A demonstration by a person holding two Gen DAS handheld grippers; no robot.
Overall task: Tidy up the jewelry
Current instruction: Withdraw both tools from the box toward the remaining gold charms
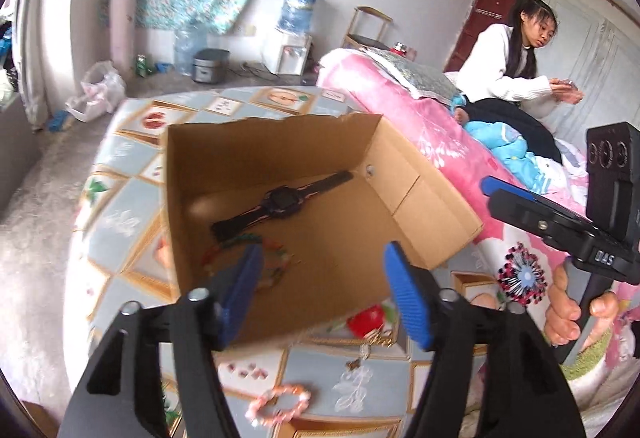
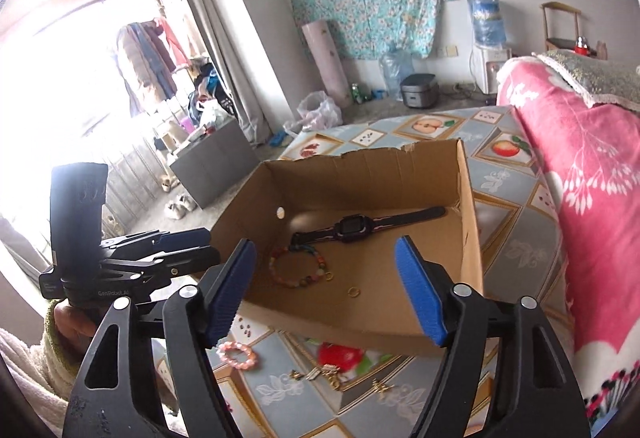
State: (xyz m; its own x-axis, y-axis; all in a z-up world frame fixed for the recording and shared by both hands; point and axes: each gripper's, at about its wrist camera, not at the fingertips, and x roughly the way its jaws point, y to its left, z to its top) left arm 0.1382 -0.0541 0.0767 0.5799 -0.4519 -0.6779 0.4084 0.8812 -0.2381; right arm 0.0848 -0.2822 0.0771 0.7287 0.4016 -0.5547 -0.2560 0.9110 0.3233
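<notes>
An open cardboard box [image 1: 404, 174] [image 2: 468, 222] sits on the patterned table. Inside lie a black watch [image 1: 282, 202] [image 2: 354, 226], a multicoloured bead bracelet [image 2: 298, 264] [image 1: 276, 258] and small gold rings [image 2: 353, 292]. A pink bead bracelet [image 1: 280, 400] [image 2: 237, 354] and small gold pieces [image 2: 332, 374] [image 1: 368, 346] lie on the table in front of the box. My left gripper [image 1: 324, 290] is open and empty over the box's near edge. My right gripper [image 2: 326, 290] is open and empty, also over the near edge.
The table [image 1: 120, 206] [image 2: 504, 174] has a fruit-patterned cloth. A bed with a pink blanket [image 1: 400, 94] [image 2: 592, 166] borders it on the right. A person [image 1: 516, 66] sits on the bed. Each gripper shows in the other's view, the left one [image 2: 132, 258], the right one [image 1: 560, 222].
</notes>
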